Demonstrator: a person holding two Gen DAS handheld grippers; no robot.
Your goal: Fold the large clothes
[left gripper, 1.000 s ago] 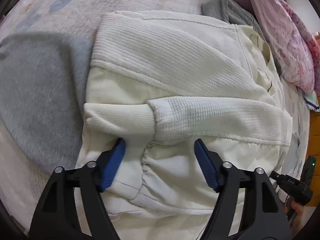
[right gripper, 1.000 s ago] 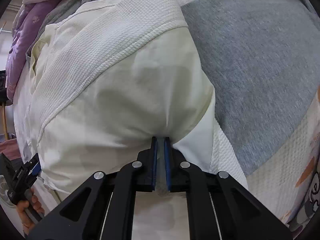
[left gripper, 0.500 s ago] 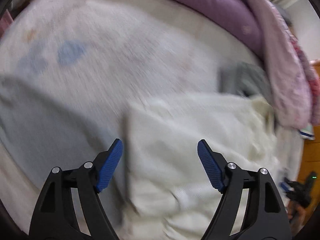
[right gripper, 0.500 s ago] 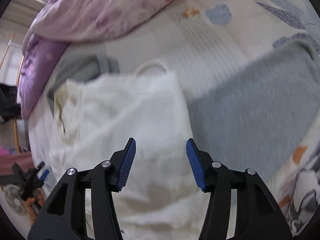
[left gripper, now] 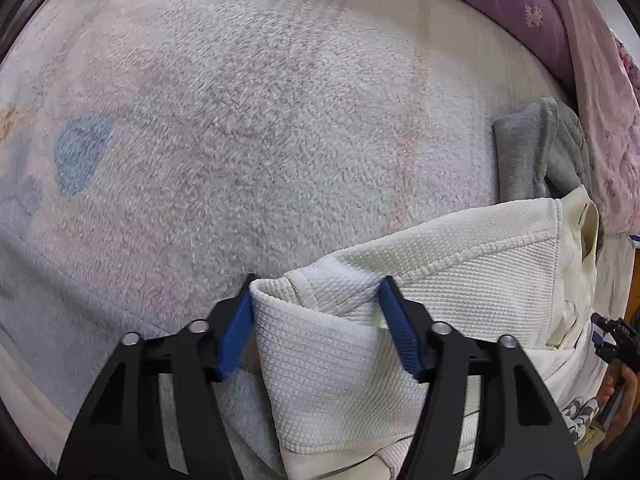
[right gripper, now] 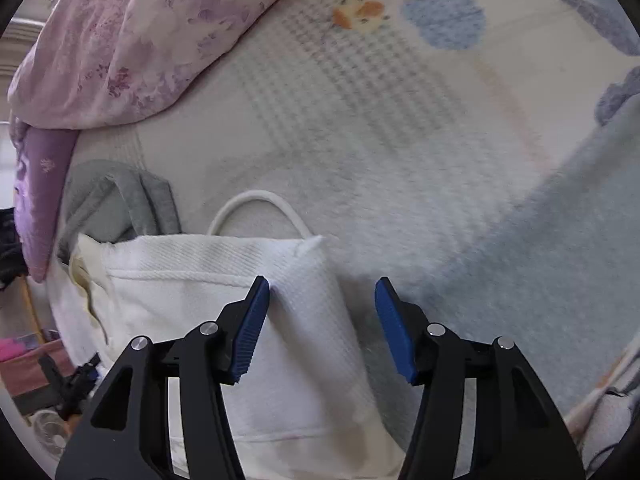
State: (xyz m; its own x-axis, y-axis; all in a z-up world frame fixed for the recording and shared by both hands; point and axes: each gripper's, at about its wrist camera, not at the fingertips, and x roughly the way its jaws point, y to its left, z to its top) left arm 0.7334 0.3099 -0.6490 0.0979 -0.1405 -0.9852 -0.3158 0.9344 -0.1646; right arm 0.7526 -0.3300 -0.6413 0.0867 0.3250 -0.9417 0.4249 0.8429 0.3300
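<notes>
The left claw [left gripper: 316,320] is held open, its blue pads on either side of a raised fold of the white waffle-knit garment [left gripper: 460,280]; the cloth lies between the pads, not yet pinched. The right claw [right gripper: 322,320] is also spread open, with the garment's corner [right gripper: 308,280] seen between its pads, nearer the left pad. The garment is laid folded on a fuzzy patterned bed blanket [left gripper: 248,128]. A white drawstring loop [right gripper: 256,208] is seen sticking out past the garment's far edge. A grey cloth [right gripper: 116,200] is bunched just behind the garment. A pink floral quilt [right gripper: 132,32] and a purple pillow [right gripper: 40,184] are seen farther back.
</notes>
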